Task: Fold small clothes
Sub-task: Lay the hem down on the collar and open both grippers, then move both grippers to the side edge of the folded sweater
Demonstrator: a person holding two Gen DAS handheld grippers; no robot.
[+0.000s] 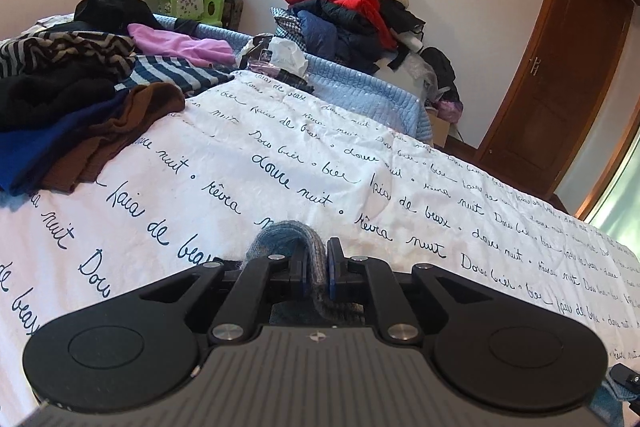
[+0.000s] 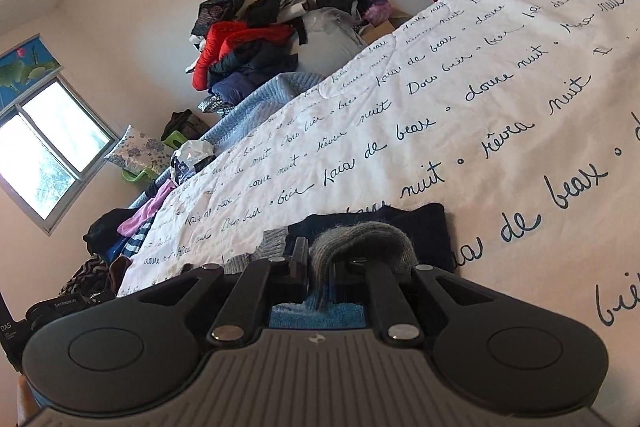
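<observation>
A small knitted garment in grey, blue and navy lies at the near edge of the white bed cover with blue handwriting [image 1: 280, 163]. My left gripper [image 1: 318, 267] is shut on a blue-grey knitted fold of the garment [image 1: 288, 237], which bulges up over its fingers. My right gripper [image 2: 320, 267] is shut on a grey knitted fold of the same garment [image 2: 360, 239]. Its navy part [image 2: 400, 223] lies flat on the cover just ahead, and a bright blue part [image 2: 316, 315] shows under the jaws. Most of the garment is hidden by the gripper bodies.
A heap of unfolded clothes [image 1: 72, 95] in black, striped, brown, blue and pink lies on the bed at far left. A light blue quilt [image 1: 360, 91] lies beyond the cover. A pile of jackets [image 1: 348, 11] stands by the wall. A wooden door [image 1: 560, 75] is at right.
</observation>
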